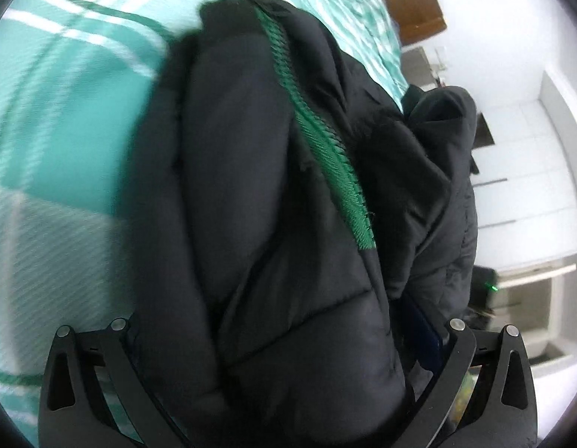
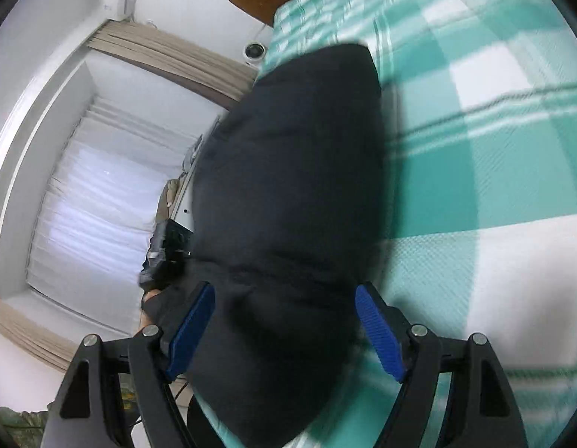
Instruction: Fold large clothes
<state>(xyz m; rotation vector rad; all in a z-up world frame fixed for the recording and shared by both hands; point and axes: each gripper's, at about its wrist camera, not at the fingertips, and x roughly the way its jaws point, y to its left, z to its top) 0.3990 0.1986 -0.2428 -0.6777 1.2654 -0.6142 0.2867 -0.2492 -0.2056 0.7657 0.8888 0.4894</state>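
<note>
Left gripper and right gripper, both spread wide, straddle unpinched black padded jacket: bundled on checked bedspread, folding seemingly near finished.

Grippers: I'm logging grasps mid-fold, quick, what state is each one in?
Left gripper: open wide, black jacket bulging between its fingers.
Right gripper: open, jacket between the blue pads, not pinched.
</note>
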